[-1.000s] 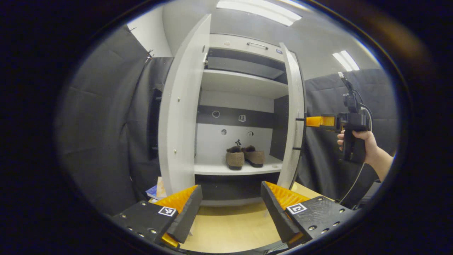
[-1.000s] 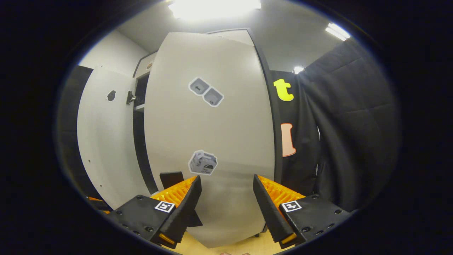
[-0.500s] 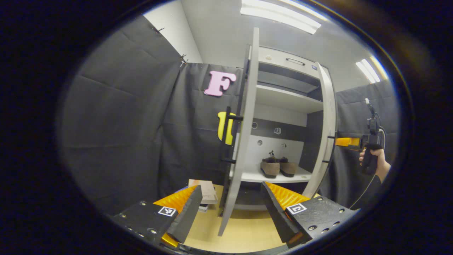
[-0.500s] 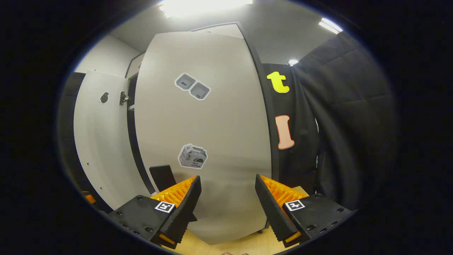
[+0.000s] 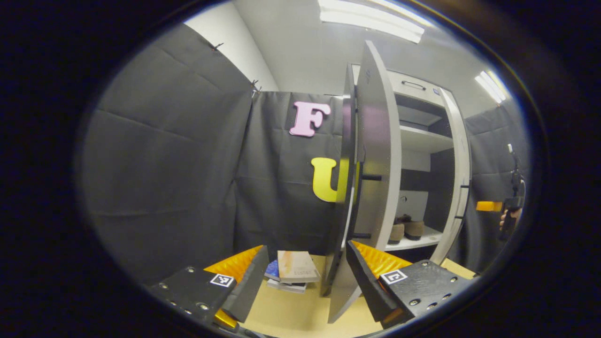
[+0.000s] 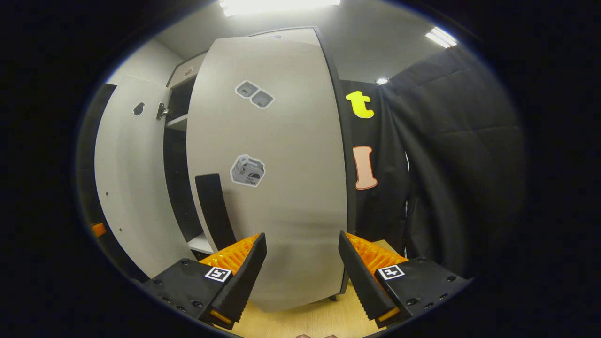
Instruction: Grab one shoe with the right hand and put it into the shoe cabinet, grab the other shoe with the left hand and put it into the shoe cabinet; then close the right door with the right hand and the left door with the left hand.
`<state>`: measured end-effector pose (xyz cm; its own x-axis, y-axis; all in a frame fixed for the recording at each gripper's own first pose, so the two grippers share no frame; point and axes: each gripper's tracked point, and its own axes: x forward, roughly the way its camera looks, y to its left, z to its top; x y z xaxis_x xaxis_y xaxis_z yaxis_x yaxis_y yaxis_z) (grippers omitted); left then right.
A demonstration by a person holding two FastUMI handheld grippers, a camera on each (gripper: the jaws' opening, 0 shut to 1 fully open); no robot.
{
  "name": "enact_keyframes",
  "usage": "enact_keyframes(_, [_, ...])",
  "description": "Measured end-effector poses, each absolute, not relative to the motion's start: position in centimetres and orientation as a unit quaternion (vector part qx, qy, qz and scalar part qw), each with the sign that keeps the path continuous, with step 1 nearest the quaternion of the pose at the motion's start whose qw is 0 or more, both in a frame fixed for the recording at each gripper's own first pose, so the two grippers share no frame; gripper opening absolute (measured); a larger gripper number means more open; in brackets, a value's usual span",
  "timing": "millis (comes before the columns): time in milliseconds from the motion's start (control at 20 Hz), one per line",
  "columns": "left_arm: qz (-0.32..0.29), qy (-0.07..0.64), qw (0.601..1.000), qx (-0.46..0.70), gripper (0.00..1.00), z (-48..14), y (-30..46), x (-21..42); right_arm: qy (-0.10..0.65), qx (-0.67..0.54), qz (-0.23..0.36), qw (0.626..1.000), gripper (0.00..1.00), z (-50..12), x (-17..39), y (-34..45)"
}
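Note:
Two brown shoes (image 5: 406,229) stand side by side on a low shelf inside the white shoe cabinet (image 5: 415,89). In the left gripper view the left door (image 5: 375,188) is seen nearly edge-on, its dark handle side facing me. My left gripper (image 5: 305,277) is open and empty, with the door's lower edge just ahead of its right finger. The right door (image 6: 281,188) spreads across the right gripper view with its black handle (image 6: 213,211). My right gripper (image 6: 300,277) is open and empty close in front of it. That gripper (image 5: 488,205) and a hand (image 5: 507,218) also appear far right.
A small stack of books (image 5: 293,270) lies on the light wooden surface (image 5: 291,314) beside the left door's foot. Black cloth walls stand to the left and behind. The left door's inner face (image 6: 127,178) shows left of the right door.
My left gripper has swung left, from facing the open cabinet to the left door's outer side. In the right gripper view the door's handle now shows more fully.

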<state>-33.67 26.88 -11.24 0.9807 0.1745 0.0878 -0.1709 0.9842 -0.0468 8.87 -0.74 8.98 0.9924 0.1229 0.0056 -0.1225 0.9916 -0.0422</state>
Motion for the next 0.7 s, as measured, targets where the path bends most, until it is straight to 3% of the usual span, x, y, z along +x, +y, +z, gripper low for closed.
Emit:
enact_keyframes(150, [0.062, -0.035, 0.997, -0.021, 1.0, -10.0, 28.4, -31.3, 0.02, -0.021, 0.055, 0.998, 0.98, 6.1, 7.1, -1.6])
enact_keyframes(350, [0.024, -0.025, 0.999, -0.007, 0.96, -7.6, 29.9, -27.3, 0.031, -0.02, 0.046, 0.998, 0.98, 4.2, 6.1, -1.9])
enact_keyframes(450, [0.006, -0.024, 1.0, 0.003, 1.0, -6.5, 29.9, -25.6, 0.021, -0.016, 0.039, 0.999, 0.98, 4.2, 5.8, -2.1])
enact_keyframes(600, [-0.013, -0.009, 1.0, 0.022, 0.96, -6.2, 30.1, -23.8, -0.003, -0.015, 0.024, 1.0, 0.97, 4.6, 5.7, -2.6])
enact_keyframes(650, [-0.016, -0.003, 1.0, 0.026, 1.0, -6.4, 30.1, -23.3, -0.008, -0.019, 0.022, 1.0, 0.97, 4.6, 5.5, -2.7])
enact_keyframes(700, [-0.022, 0.0, 0.999, 0.024, 0.96, -6.6, 29.8, -22.8, -0.012, -0.024, 0.018, 0.999, 0.97, 4.6, 5.4, -2.9])
